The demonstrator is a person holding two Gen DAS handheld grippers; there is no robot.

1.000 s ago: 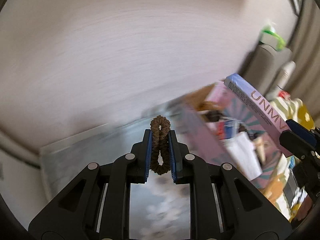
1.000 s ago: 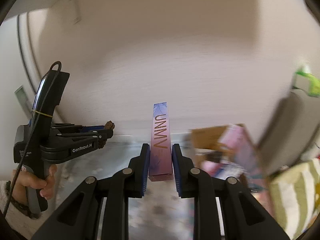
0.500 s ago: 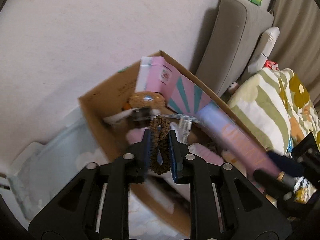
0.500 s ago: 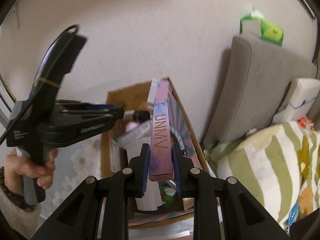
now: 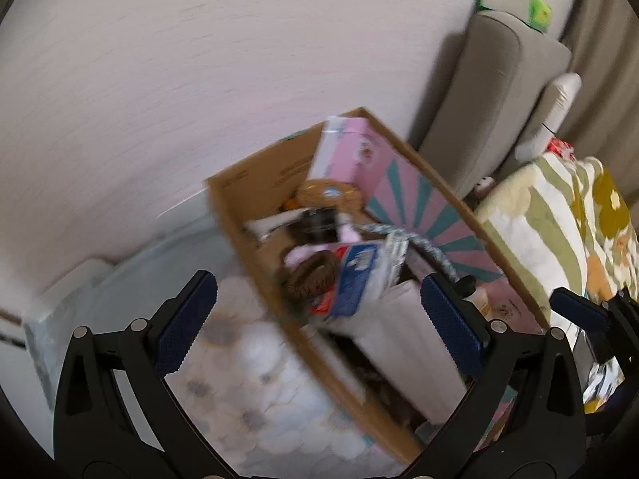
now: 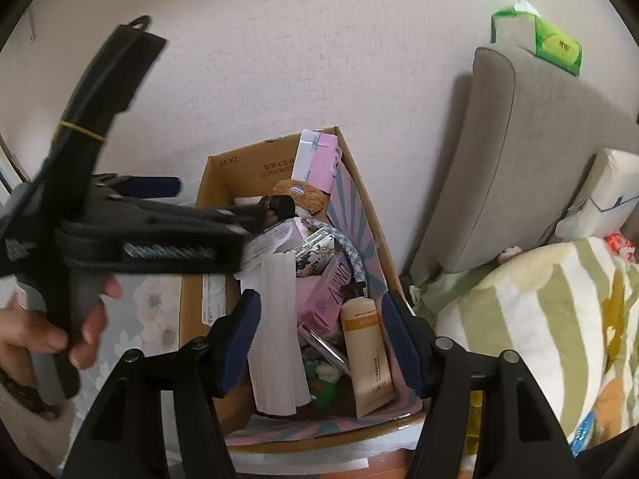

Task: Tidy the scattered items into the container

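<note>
Over the open brown cardboard box (image 6: 279,167) both grippers are letting go. The left gripper (image 5: 319,311) has its jaws opening, spread wide with nothing between them; the brown braided hair tie (image 5: 309,275) lies loose among the clutter just inside the box's near wall. The right gripper (image 6: 319,339) also has its jaws opening, and nothing is pressed between the blue pads; the slim pink carton printed with purple letters (image 6: 329,297) leans inside the box, beside a cream pump bottle with an orange label (image 6: 365,355) and a folded white cloth (image 6: 277,331).

To do this step well, I judge that each gripper should finish spreading fully before it lifts, so a pad does not drag an item back out, and then rise straight up clear of the cardboard rim. The box is already crowded, so a check that the tall carton settles inside rather than tipping over the edge seems wise.

Both grippers point steeply downward into the box. Seen from the right wrist, the left one reaches across from the left, held by a hand (image 6: 48,331) wrapped round its handle.
</note>
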